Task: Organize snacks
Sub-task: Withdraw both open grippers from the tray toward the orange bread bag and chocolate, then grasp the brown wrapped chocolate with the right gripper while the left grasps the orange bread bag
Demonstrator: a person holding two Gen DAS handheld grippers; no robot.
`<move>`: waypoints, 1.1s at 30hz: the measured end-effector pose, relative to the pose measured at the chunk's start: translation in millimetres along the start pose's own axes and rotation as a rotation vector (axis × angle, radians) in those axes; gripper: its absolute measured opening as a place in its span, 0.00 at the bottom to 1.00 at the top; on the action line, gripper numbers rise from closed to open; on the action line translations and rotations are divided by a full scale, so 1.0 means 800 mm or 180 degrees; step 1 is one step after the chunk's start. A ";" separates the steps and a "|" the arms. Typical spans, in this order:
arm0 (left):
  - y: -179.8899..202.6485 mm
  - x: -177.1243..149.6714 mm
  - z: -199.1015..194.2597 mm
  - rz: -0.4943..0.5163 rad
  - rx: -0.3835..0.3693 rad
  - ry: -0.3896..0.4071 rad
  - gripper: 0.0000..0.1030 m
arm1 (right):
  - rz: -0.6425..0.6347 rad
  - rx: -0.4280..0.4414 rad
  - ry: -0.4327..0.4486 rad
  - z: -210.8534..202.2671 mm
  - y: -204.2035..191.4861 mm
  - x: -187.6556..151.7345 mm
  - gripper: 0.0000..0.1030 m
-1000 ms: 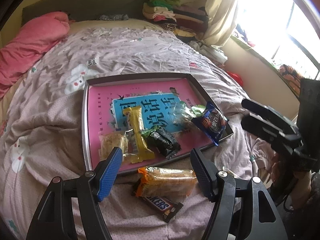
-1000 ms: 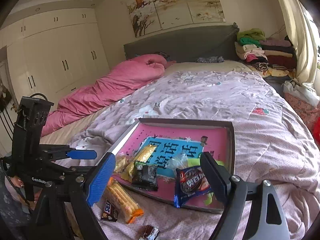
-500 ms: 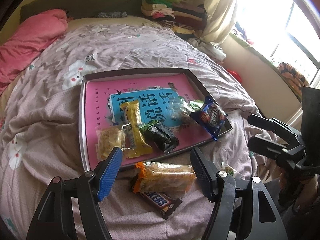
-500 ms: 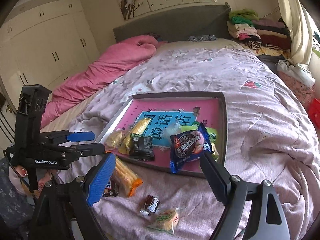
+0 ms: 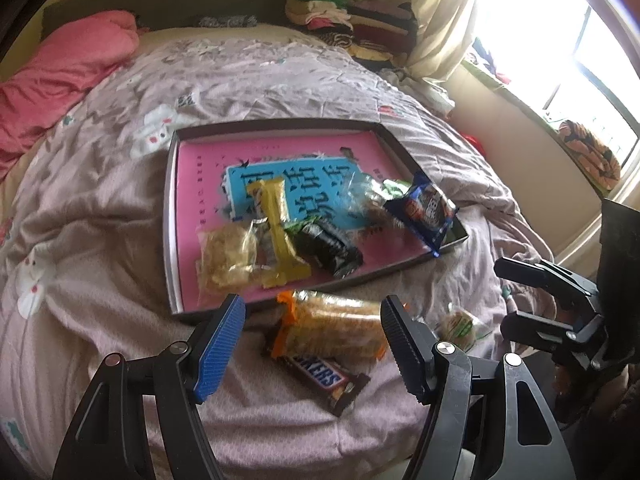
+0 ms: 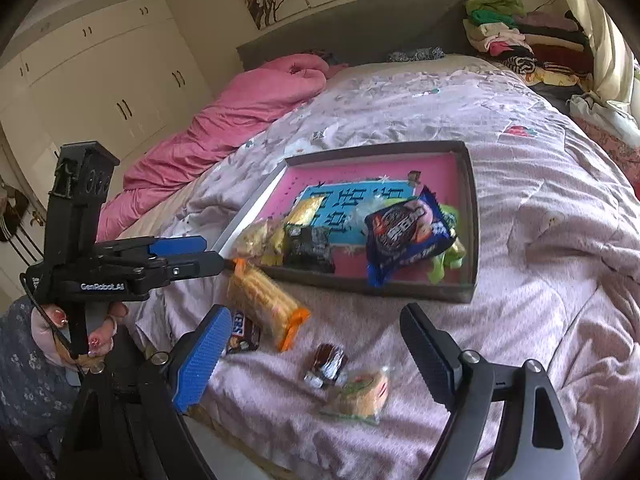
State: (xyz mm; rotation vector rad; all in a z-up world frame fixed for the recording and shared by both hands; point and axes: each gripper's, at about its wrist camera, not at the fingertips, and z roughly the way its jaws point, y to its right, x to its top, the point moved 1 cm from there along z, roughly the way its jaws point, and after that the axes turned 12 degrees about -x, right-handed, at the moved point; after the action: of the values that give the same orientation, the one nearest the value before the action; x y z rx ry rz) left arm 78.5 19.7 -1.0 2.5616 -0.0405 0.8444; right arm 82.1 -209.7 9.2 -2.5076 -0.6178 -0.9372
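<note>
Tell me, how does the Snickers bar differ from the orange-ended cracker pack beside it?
The Snickers bar is dark brown, opaque and slim; the cracker pack is clear with orange ends, showing pale crackers, and is bulkier. The cracker pack lies nearer the tray, partly over the Snickers bar. Both lie on the bedspread, outside the tray.

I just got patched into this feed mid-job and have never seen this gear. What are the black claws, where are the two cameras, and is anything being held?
A person holds two hand-held grabbers, each with a camera looking along its two fingers. One picture is from the left gripper, the other from the right gripper; each also shows the other one off to the side. Both are open and empty. On the bed sits a tray already holding several snacks. Still loose on the quilt: a cracker pack, a Snickers bar, a small dark candy and a round wrapped snack.
</note>
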 end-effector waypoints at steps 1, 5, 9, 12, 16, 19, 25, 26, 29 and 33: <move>-0.001 -0.003 0.000 -0.0025 -0.0007 -0.0004 0.70 | -0.0013 -0.0008 -0.0005 0.000 -0.002 -0.002 0.84; -0.004 -0.014 0.001 -0.0062 0.0004 -0.0058 0.70 | -0.0153 -0.0166 -0.0115 0.009 -0.014 -0.014 0.84; -0.006 -0.024 0.006 -0.0095 0.0004 -0.0119 0.70 | -0.0230 -0.0203 -0.0181 0.017 -0.020 -0.020 0.84; -0.006 -0.030 0.012 -0.0096 0.0003 -0.0164 0.70 | -0.0252 -0.0148 -0.0127 0.015 -0.023 -0.017 0.84; -0.002 -0.037 0.018 -0.0085 -0.0010 -0.0218 0.70 | -0.0294 -0.0057 -0.0140 0.020 -0.029 -0.017 0.83; -0.001 -0.040 0.021 -0.0068 -0.0006 -0.0254 0.70 | -0.0340 -0.0008 -0.0199 0.027 -0.034 -0.020 0.79; 0.000 -0.043 0.027 -0.0062 -0.0018 -0.0278 0.70 | -0.0449 -0.0022 -0.0307 0.043 -0.043 -0.024 0.65; 0.000 -0.043 0.028 -0.0058 -0.0018 -0.0272 0.70 | -0.0463 -0.0039 -0.0324 0.045 -0.043 -0.025 0.63; 0.000 -0.038 0.030 -0.0033 0.0009 -0.0242 0.70 | -0.0506 -0.0072 -0.0409 0.056 -0.043 -0.028 0.55; 0.000 -0.032 0.038 -0.0027 0.0010 -0.0241 0.70 | -0.0594 -0.0129 -0.0529 0.070 -0.046 -0.033 0.50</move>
State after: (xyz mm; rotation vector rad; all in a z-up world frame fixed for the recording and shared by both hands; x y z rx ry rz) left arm 74.6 4.6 -37.5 2.5939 -0.0512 0.7449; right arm 73.9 -158.3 -40.7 -2.6172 -0.9068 -0.8161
